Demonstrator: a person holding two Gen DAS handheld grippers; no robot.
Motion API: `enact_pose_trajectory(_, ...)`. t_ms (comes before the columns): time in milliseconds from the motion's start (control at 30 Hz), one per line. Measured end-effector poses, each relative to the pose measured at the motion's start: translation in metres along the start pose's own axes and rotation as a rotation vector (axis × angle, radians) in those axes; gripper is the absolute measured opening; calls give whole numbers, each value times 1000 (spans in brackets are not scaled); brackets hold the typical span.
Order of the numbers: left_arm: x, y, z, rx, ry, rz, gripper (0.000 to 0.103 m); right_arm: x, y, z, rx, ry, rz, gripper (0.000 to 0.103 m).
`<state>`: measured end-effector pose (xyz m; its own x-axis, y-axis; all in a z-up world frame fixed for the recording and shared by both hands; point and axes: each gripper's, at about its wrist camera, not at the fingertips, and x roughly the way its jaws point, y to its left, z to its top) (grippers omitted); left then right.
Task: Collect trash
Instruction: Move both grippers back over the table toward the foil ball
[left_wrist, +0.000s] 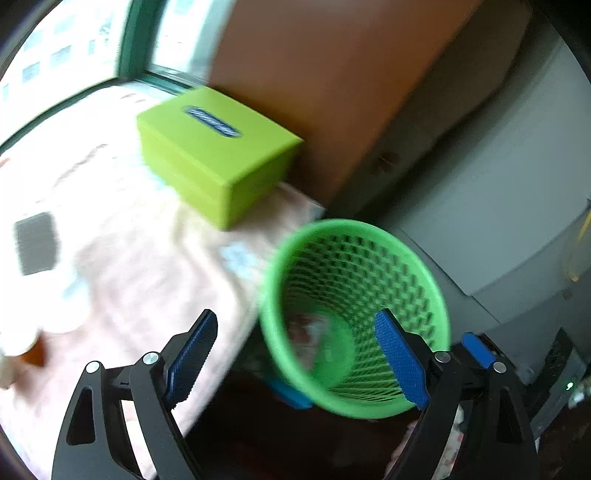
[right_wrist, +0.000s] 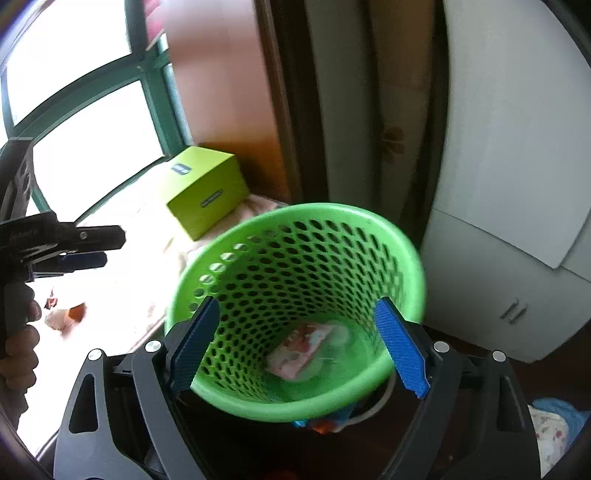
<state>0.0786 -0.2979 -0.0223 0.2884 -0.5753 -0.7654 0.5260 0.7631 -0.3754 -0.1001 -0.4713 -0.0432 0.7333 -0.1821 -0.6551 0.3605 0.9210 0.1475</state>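
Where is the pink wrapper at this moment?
The pink wrapper lies at the bottom of the green basket, central in the right wrist view, right of the lime box.

Table under a pale cloth by the window

The table (left_wrist: 122, 266), left of frame, carries a lime-green box (left_wrist: 218, 151) at its far corner and a grey rectangular object (left_wrist: 37, 243) at far left.

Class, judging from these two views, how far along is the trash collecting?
Done: a pink wrapper lies in the green basket. In hand: nothing; the left gripper and the right gripper are both open, with nothing between the jaws. Left: a small scrap on the bright surface, too overexposed to identify.
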Motion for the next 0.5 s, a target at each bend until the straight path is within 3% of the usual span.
enact_pose_trajectory(500,-92,158,-42,-172,-141,331,84,22,95,9,-135,28,130,87)
